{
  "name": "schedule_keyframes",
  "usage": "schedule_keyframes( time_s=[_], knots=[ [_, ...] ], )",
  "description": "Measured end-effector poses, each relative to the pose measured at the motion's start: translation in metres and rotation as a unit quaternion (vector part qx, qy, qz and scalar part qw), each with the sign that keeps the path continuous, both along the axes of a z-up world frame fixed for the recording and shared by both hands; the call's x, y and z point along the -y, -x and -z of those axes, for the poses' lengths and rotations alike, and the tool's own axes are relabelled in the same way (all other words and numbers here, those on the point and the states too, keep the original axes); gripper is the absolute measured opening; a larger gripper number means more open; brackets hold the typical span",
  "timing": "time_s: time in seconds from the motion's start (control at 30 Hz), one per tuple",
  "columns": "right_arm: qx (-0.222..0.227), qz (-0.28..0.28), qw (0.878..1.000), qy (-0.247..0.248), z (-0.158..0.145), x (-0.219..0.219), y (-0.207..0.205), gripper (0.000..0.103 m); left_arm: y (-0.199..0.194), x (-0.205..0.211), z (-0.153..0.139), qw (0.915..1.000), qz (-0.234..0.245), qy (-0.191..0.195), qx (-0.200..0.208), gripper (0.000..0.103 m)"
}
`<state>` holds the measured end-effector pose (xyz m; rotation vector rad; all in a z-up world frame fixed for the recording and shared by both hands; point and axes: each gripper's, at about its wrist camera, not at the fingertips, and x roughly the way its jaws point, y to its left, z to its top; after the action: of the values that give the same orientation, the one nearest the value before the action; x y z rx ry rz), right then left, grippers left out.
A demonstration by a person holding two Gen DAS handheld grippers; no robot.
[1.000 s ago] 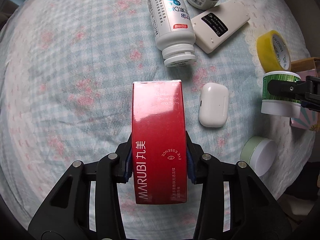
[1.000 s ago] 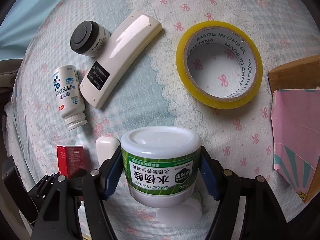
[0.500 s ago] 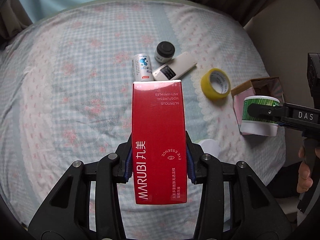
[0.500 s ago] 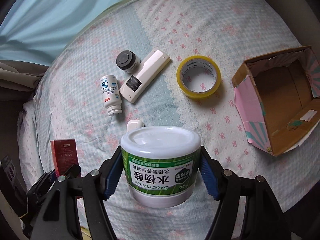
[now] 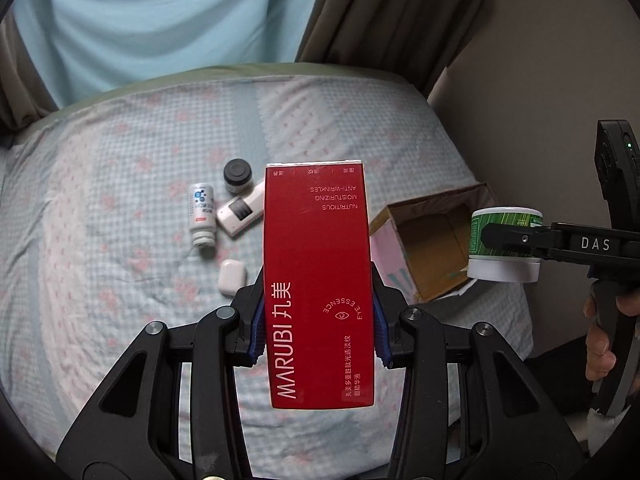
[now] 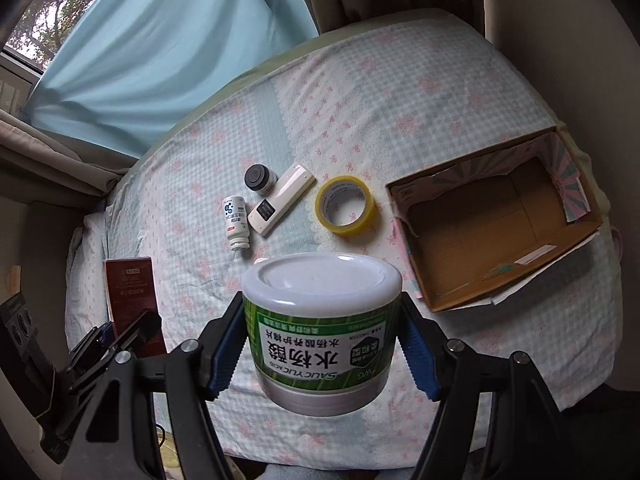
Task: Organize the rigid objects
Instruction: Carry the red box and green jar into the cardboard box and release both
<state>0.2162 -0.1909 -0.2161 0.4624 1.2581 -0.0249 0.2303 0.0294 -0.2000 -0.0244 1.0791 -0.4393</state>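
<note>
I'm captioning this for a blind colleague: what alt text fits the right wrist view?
The right gripper holds a green-labelled white jar above a bed; beyond lie yellow tape, a remote, a white bottle, and an open cardboard box at right.

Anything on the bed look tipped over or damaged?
The white pill bottle lies on its side beside the remote. The cardboard box is open and looks empty, its flaps splayed. Nothing spilled.
</note>
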Motion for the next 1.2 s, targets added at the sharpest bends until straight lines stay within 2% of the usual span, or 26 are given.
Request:
schedule_keyframes(
  time_s=[0.17,0.33,0.53,0.7,0.83,0.97,1.1,1.2],
  knots=[
    [0.004,-0.029,0.999,0.02,-0.009,0.079,0.006,0.066,0.015,0.072,-0.007,0.9997,-0.023,0.005,0.001,0.038],
    [-0.008,-0.028,0.999,0.042,-0.004,0.163,0.007,0.066,0.014,0.152,0.006,0.9994,-0.019,0.019,-0.02,0.038],
    [-0.041,-0.012,0.998,0.055,0.021,0.241,-0.003,0.066,0.001,0.247,0.039,0.9985,0.027,0.0,-0.047,0.038],
    [-0.062,0.012,0.997,0.037,0.053,0.283,-0.013,0.066,-0.014,0.31,0.081,0.9931,0.081,-0.042,-0.074,0.038],
    [-0.076,-0.001,0.997,0.027,0.082,0.293,-0.025,0.066,-0.026,0.344,0.125,0.9856,0.113,-0.081,-0.096,0.038],
    [-0.067,-0.072,0.994,0.041,0.115,0.279,-0.039,0.066,-0.04,0.359,0.171,0.9769,0.133,-0.113,-0.123,0.038],
    [-0.051,-0.189,0.978,0.074,0.152,0.247,-0.044,0.066,-0.054,0.364,0.216,0.9675,0.147,-0.147,-0.145,0.038],
    [-0.056,-0.24,0.965,0.087,0.183,0.23,-0.044,0.066,-0.059,0.366,0.239,0.9598,0.162,-0.169,-0.155,0.038]
  ],
)
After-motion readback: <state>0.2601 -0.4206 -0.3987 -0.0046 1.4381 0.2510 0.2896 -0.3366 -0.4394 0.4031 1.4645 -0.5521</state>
